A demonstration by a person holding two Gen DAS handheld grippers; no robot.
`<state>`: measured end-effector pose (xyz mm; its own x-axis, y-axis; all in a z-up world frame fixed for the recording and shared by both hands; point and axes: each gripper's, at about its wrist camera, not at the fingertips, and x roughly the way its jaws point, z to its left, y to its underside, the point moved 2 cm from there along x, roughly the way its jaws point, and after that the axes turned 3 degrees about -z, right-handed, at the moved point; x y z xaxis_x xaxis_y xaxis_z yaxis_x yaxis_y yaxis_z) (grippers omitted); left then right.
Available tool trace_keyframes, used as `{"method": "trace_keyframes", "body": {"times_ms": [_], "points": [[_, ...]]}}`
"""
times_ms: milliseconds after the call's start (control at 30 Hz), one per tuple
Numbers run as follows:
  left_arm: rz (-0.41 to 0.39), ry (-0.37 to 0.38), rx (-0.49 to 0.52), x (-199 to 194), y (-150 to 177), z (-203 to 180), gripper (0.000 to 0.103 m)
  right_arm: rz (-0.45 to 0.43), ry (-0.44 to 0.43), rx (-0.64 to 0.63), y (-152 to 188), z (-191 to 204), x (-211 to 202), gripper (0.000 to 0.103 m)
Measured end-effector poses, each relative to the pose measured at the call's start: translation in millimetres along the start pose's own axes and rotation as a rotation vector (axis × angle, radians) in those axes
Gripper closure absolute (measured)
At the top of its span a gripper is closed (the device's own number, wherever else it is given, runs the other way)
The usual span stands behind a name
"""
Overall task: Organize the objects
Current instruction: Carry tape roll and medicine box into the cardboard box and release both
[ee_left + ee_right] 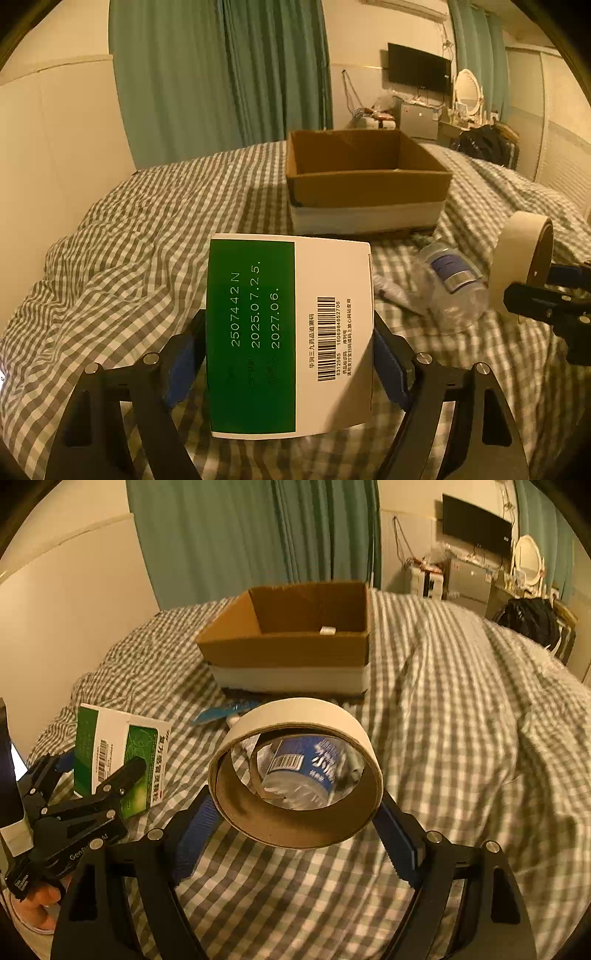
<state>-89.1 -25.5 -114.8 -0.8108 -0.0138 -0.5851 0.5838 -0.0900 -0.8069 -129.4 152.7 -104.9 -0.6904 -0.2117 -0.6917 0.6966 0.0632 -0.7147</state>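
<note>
My left gripper [288, 354] is shut on a green and white medicine box [288, 332], held above the checked bedspread. From the right wrist view the same medicine box [118, 753] and left gripper [99, 775] show at the left. My right gripper [295, 812] is shut on a roll of cream tape [295, 775], its blue pads pressing both sides. That tape roll [521, 258] appears at the right edge of the left wrist view. An open cardboard box [365, 177] sits ahead on the bed, with a small white item [327, 630] inside. A crumpled plastic bottle [454, 280] lies below the tape.
A blue wrapper [221, 710] lies in front of the cardboard box [291, 635]. Green curtains [221, 74] hang behind the bed. A desk with a mirror [467, 88], a wall screen [419, 68] and a dark bag [484, 142] stand at the far right. A hand [40, 901] holds the left gripper.
</note>
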Motion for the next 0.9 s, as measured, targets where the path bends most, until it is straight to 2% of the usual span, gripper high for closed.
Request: {"method": "trace_keyframes", "body": {"times_ms": [200,433,667,900], "points": [[-0.019,0.026,-0.031,-18.1,-11.2,-4.1,0.021,-0.057,-0.008,0.001,-5.9,-6.0,-26.4,0.020],[-0.092,0.047,-0.030,-39.6,-45.5,-14.6,0.021,-0.118,-0.014,0.008,-14.8,-12.6,-48.2,0.020],[-0.170,0.049,0.005,-44.6,-89.7,-30.8,0.021,-0.196,-0.009,-0.021,-50.5,-23.2,-64.4,0.020],[-0.256,0.069,0.006,-32.1,-145.1,-43.3,0.021,-0.264,0.002,-0.059,-102.1,-33.6,-65.0,0.020]]}}
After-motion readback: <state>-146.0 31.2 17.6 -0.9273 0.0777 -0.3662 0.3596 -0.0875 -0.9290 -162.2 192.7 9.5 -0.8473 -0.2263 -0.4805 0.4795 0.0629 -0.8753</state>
